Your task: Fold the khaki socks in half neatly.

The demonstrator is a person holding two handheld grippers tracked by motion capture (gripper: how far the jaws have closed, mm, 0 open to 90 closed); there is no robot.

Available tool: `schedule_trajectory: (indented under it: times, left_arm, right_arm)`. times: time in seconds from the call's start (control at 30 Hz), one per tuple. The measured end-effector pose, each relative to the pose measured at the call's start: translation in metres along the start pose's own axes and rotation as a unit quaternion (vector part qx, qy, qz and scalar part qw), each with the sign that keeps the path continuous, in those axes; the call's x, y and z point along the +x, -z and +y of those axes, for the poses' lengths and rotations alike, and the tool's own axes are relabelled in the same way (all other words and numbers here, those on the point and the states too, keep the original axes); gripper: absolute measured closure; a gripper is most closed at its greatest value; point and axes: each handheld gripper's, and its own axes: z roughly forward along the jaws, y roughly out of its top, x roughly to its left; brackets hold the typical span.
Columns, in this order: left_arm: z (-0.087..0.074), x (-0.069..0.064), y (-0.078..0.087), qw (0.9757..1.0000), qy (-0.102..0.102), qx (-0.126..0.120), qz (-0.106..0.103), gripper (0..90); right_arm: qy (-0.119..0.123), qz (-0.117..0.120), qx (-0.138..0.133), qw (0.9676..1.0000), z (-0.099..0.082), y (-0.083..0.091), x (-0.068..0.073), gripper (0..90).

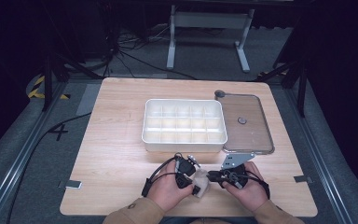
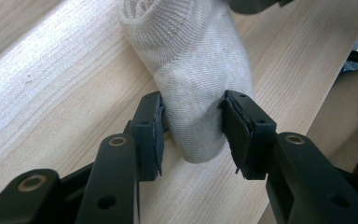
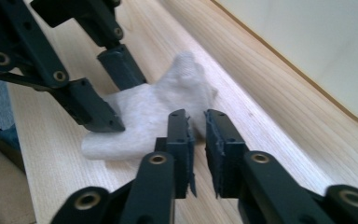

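Sock point(image 2: 193, 88), white knit, lying on wooden table point(image 1: 121, 154) near the person's edge, between both grippers, in front of white compartment box point(image 1: 184, 122); clear lid point(image 1: 248, 122) just right of box.

Left gripper point(image 2: 192, 133): jaws astride the sock's rounded end, left pad touching the fabric, right pad close against it or barely off; cannot tell for sure whether pressing. Read as a loose straddle, not a firm pinch.

Right gripper point(image 3: 196, 140): jaws parted by a narrow gap, aimed at the sock's near edge; no fabric visibly between the pads. Taken as released.

Risks, judged from this state:
- Soft knit may slide out of a loose left hold if lifted; cause: light pad contact.
- Right jaws may close on air or catch only a thin fold; cause: narrow gap, limp edge flat on wood.
- Pulling apart with uneven holds could drag the sock across the table instead of folding or lifting it.
- Grippers close together; jaws may collide.
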Motion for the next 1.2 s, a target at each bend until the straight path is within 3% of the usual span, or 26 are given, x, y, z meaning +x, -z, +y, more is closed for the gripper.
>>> schedule_trajectory:
  times: [0.2,0.33,0.43,0.63,0.83,1.2]
  left_arm:
    - [0.0,-0.001,0.0,1.0,0.002,0.002,0.001,59.2]
    - [-0.001,0.0,0.0,1.0,0.004,-0.004,-0.001,59.2]
    - [-0.001,0.0,0.0,1.0,0.006,-0.006,-0.001,59.2]
    - [-0.003,0.0,0.001,1.0,0.003,-0.003,0.001,59.2]
    - [-0.006,0.001,0.008,1.0,-0.001,-0.002,0.002,59.0]
    - [-0.016,0.018,0.034,0.9987,0.033,-0.036,0.017,57.2]
  right_arm:
    - [-0.028,0.005,0.007,0.9996,-0.002,-0.002,-0.005,62.8]
    - [-0.052,0.009,-0.011,0.9985,-0.001,-0.003,-0.004,54.5]
    - [-0.055,0.01,-0.019,0.9983,0.002,-0.006,-0.001,49.1]
    - [-0.059,0.015,-0.015,0.998,0.003,-0.017,0.005,45.0]
    - [-0.078,0.021,0.0,0.9968,0.0,-0.023,0.0,44.9]
    - [-0.117,0.042,0.017,0.9921,-0.001,-0.029,-0.004,45.4]
